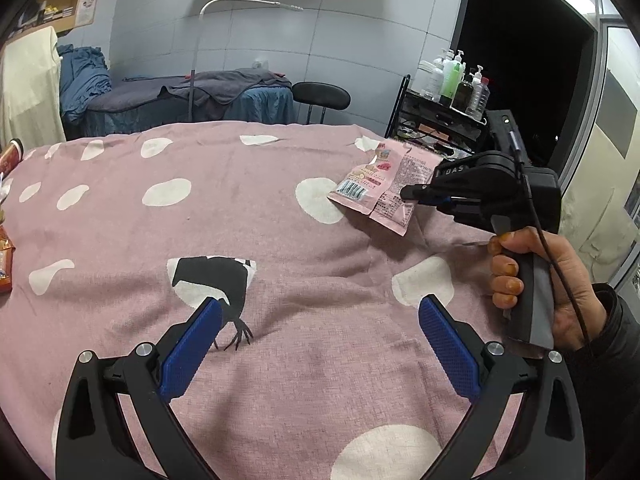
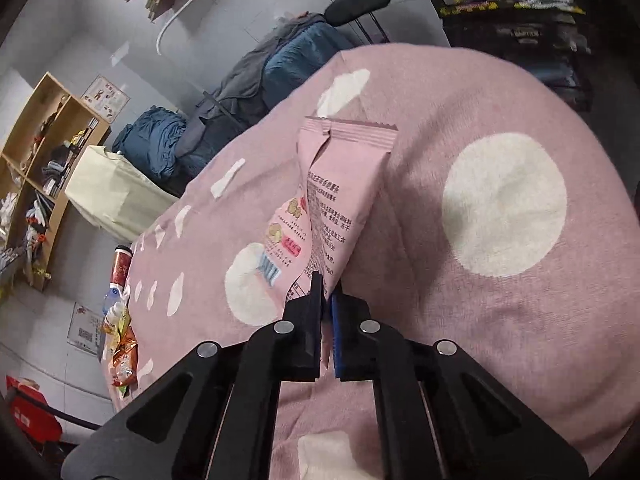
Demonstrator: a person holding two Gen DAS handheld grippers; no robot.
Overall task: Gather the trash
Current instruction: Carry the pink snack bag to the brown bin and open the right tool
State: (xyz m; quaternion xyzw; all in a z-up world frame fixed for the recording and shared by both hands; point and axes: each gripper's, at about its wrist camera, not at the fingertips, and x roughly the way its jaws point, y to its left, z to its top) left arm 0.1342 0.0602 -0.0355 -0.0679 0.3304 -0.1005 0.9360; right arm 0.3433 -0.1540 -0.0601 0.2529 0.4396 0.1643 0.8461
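**Pink wrapper gripped, right side**

Right gripper [image 2: 326, 286] clamped on pink snack wrapper [image 2: 340, 184], held just above pink spotted bedspread [image 2: 500, 320]. Left gripper [image 1: 320, 320] spread wide, holding nothing, over bedspread. More wrappers [image 2: 122, 344] at far edge.

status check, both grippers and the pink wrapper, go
Left gripper open, empty, over the pink spotted cloth. Right gripper shut on pink wrapper, wrapper lifted off the cloth. Nothing in the way nearby.
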